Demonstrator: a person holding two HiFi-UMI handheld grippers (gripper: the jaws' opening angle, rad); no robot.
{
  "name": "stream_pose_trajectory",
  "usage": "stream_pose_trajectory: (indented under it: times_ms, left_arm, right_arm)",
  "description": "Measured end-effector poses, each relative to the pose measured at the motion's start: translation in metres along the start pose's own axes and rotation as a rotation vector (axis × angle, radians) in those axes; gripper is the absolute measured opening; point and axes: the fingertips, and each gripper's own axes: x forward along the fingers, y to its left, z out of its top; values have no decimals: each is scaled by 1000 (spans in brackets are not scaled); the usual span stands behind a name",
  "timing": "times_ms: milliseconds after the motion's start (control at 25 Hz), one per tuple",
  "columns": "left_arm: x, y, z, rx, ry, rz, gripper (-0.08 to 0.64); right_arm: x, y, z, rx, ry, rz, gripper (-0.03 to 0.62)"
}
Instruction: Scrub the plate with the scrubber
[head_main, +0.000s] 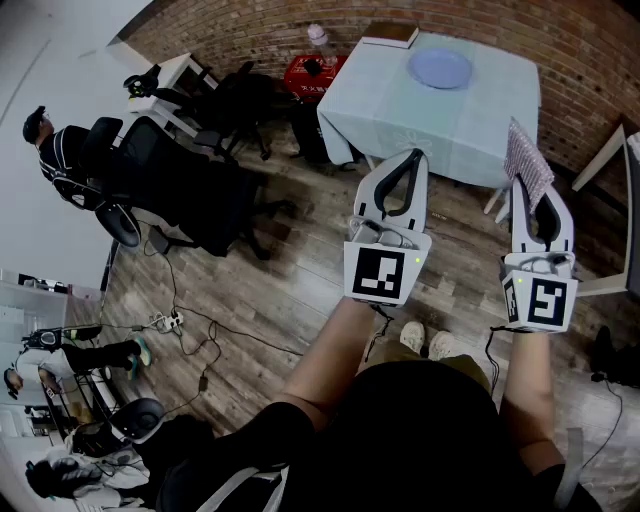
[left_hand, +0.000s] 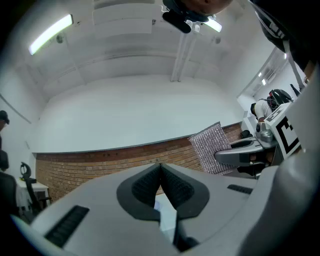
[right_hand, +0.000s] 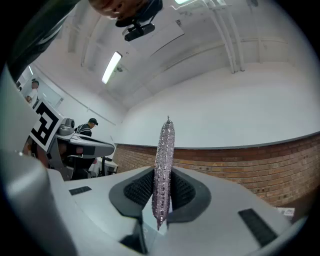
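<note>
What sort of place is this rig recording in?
Probably an office or lab workspace, not a kitchen: office chairs, a power strip with loose cables on the wood floor, and a cloth-covered table with the plate against a brick wall.

The cloth-covered table (head_main: 440, 125) bears a blue plate (head_main: 440, 68) and a flat brown object (head_main: 390, 34)

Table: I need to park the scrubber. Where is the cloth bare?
Bare: the near half of the table, from the blue plate to the near edge, and the left side below the brown book. Crowded: the far edge.
</note>
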Motion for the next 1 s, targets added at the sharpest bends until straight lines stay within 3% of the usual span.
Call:
stream_pose_trajectory:
  times_ms: [1000]
  left_arm:
    - [-3, 11, -2, 59, 5, -42, 23]
  right_arm:
    - [8, 25, 5, 3, -16, 26, 92]
